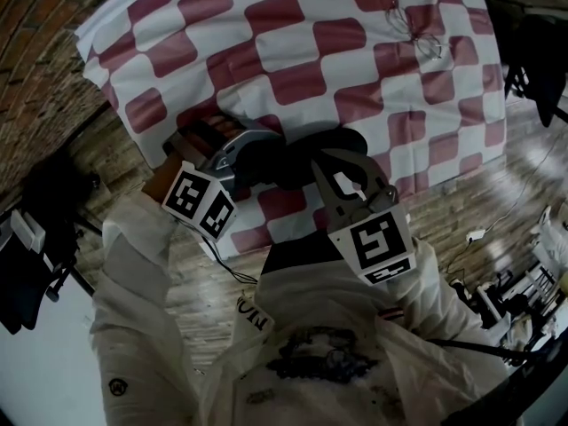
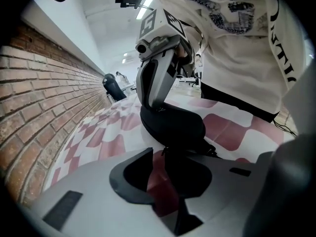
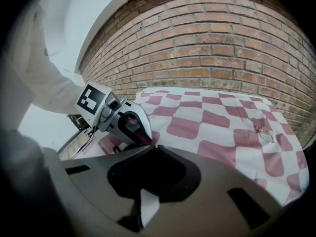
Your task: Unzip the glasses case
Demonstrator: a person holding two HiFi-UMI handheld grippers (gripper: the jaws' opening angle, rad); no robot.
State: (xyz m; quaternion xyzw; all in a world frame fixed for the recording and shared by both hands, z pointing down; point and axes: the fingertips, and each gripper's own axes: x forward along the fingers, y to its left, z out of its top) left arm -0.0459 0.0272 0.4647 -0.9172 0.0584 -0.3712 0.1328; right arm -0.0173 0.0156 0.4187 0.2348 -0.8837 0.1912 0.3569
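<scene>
The black glasses case (image 1: 297, 156) lies at the near edge of the red-and-white check cloth (image 1: 311, 69). My right gripper (image 1: 330, 162) comes at it from the right and is shut on its end; in the right gripper view the jaw tips (image 3: 153, 148) nearly meet over the dark case (image 3: 158, 174). My left gripper (image 1: 259, 149) reaches the case's left end. In the left gripper view its jaws (image 2: 158, 152) stand a little apart, with red cloth visible in the gap. The case (image 2: 173, 125) and a small zip pull sit right at their tips.
A pair of thin wire glasses (image 1: 417, 29) lies on the cloth at the far right, also in the right gripper view (image 3: 259, 127). A brick wall (image 3: 222, 48) runs along the table's far side. The person's white shirt (image 1: 319, 362) is close against the near edge.
</scene>
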